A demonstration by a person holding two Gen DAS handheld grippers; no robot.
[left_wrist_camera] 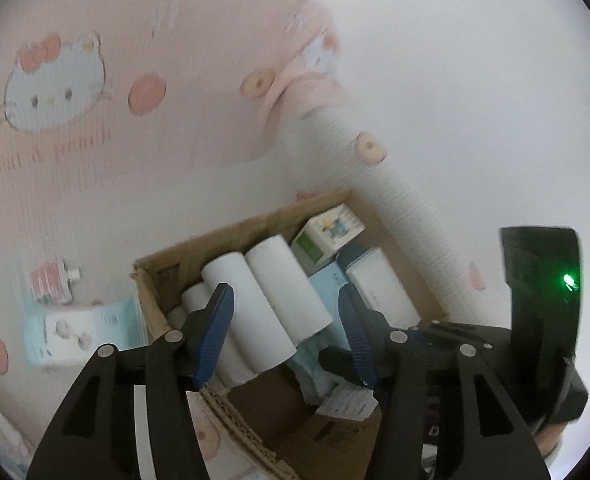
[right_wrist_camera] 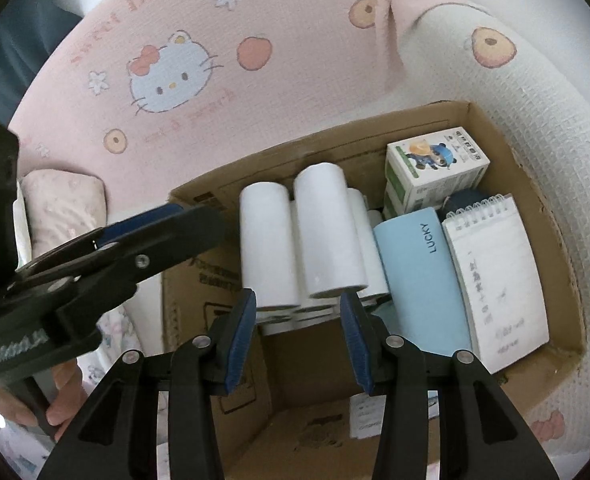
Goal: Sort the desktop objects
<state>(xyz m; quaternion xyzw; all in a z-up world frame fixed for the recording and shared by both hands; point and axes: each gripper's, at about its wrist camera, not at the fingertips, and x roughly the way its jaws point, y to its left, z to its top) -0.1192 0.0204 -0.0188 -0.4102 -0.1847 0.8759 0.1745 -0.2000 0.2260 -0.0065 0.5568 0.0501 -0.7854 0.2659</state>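
An open cardboard box (right_wrist_camera: 535, 200) sits on a pink and white cartoon-print blanket. It holds several white rolls (right_wrist_camera: 327, 236), a light blue "LUCKY" case (right_wrist_camera: 419, 272), a spiral notepad (right_wrist_camera: 499, 276) and a small white and green carton (right_wrist_camera: 435, 168). My right gripper (right_wrist_camera: 299, 336) is open and empty, just above the near ends of the rolls. My left gripper (left_wrist_camera: 287, 332) is open and empty over the rolls (left_wrist_camera: 287, 292); it also shows in the right wrist view (right_wrist_camera: 167, 220) at the box's left wall. The box (left_wrist_camera: 167, 264) appears blurred in the left wrist view.
A blue and white packet (left_wrist_camera: 75, 332) and a small pink-striped item (left_wrist_camera: 51, 284) lie on the blanket left of the box. The right gripper's black body (left_wrist_camera: 543, 280) with a green light is at the right. A folded pink cloth (right_wrist_camera: 63, 208) lies left of the box.
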